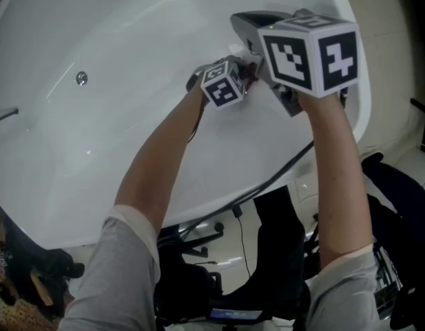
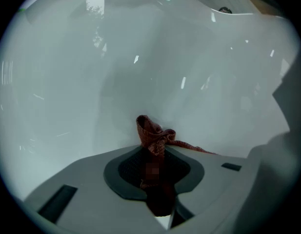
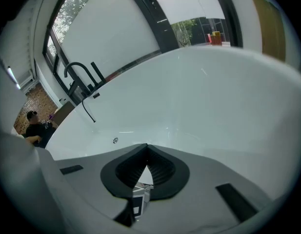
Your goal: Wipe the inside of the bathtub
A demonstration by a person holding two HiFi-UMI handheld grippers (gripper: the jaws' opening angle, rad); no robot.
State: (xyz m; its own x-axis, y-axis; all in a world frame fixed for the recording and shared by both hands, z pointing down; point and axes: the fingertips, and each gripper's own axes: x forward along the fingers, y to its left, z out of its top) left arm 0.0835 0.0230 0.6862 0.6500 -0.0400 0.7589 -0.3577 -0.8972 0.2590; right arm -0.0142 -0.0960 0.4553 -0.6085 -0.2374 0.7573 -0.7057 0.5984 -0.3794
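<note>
Left claw (image 2: pixel 154 152) pinches red cloth (image 2: pixel 150 130) in glossy white bathtub (image 2: pixel 91 82); right claw (image 3: pixel 147 149) closed, empty, window (image 3: pixel 111 33) beyond

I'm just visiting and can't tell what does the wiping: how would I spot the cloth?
Look at the big white bathtub, then at the left gripper reaching down inside it. Pinched in its jaws is a small crumpled cloth, reddish-brown and patterned, the only coloured thing against the bare white wall.

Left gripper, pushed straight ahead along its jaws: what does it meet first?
The bathtub wall, with the red cloth in the left gripper touching first; how near it is, the depth leaves unclear.
</note>
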